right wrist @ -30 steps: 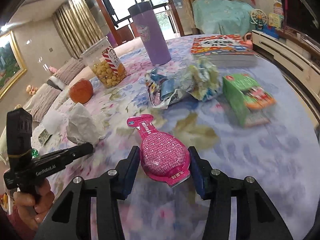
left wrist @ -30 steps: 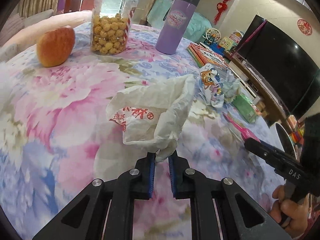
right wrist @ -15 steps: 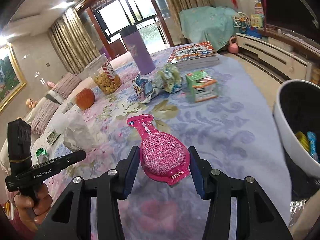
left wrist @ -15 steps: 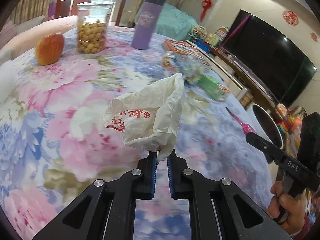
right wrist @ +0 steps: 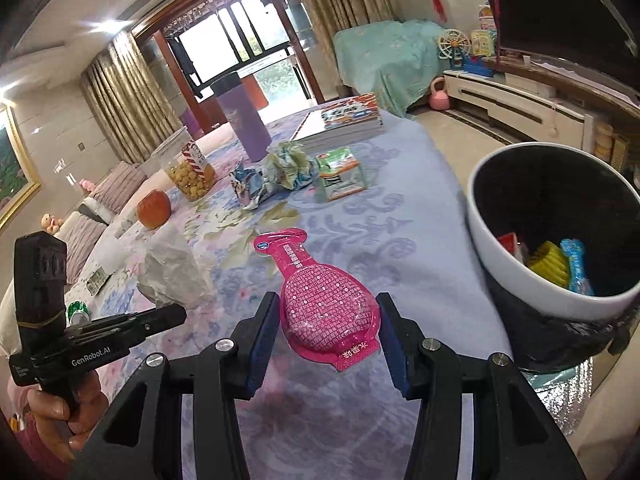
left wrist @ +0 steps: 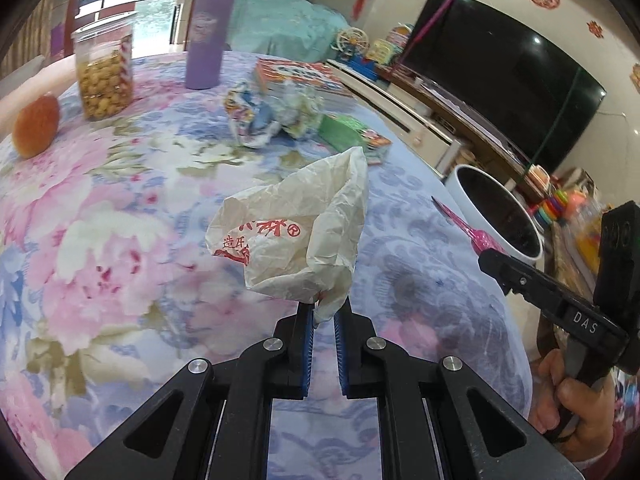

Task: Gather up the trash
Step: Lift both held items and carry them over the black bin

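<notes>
My left gripper (left wrist: 323, 316) is shut on a crumpled white paper bag (left wrist: 296, 232) with red print, held above the floral tablecloth (left wrist: 120, 220). The bag also shows in the right wrist view (right wrist: 172, 276). My right gripper (right wrist: 326, 320) is shut on a pink bottle-shaped pouch (right wrist: 320, 300), held above the table's right end; its tip shows in the left wrist view (left wrist: 464, 226). A white trash bin (right wrist: 516, 276) with a black liner stands beside the table's right edge, with wrappers inside. It also shows in the left wrist view (left wrist: 460, 188).
On the table lie crumpled snack wrappers (right wrist: 272, 176), a green carton (right wrist: 340, 174), a stack of books (right wrist: 344, 118), a purple tumbler (right wrist: 244, 120), a jar of yellow snacks (right wrist: 190, 168) and an apple (right wrist: 154, 208). A TV (left wrist: 500, 80) stands on a low cabinet to the right.
Both grippers have moved right toward the table's end, carrying the bag and the pouch. The trash bin has come closer and larger in both views.
</notes>
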Available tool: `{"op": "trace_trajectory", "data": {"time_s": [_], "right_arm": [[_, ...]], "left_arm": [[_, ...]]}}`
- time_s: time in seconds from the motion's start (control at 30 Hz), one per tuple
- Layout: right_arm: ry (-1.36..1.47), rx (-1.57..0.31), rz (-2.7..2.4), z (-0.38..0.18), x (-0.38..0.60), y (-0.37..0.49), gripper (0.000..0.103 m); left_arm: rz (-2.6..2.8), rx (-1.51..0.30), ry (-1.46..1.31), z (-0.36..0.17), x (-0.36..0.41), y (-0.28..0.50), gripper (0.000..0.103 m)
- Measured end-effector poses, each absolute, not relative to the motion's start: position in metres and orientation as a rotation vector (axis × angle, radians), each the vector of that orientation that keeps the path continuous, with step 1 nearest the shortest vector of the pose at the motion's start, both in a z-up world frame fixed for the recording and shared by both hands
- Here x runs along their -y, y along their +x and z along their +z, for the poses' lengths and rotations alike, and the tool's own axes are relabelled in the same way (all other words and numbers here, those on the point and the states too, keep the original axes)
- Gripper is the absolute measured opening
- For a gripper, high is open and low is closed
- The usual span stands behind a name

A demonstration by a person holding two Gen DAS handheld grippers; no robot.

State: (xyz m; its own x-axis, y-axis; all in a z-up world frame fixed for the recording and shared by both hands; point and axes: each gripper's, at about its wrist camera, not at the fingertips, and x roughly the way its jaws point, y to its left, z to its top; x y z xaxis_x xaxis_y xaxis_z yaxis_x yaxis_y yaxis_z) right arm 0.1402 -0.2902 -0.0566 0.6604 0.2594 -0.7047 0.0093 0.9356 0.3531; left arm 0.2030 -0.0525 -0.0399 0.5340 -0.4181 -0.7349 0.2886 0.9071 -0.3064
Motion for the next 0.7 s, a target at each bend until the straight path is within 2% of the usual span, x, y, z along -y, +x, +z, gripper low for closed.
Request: {"op": "trace_trajectory", "data": {"time_s": [0.7], "right_arm": [[0.375, -0.79, -0.011, -0.04, 0.371, 0.106, 0.049]], "left_arm": [[-0.563, -0.932, -0.027, -0.034, 0.148, 0.218, 0.008]]}}
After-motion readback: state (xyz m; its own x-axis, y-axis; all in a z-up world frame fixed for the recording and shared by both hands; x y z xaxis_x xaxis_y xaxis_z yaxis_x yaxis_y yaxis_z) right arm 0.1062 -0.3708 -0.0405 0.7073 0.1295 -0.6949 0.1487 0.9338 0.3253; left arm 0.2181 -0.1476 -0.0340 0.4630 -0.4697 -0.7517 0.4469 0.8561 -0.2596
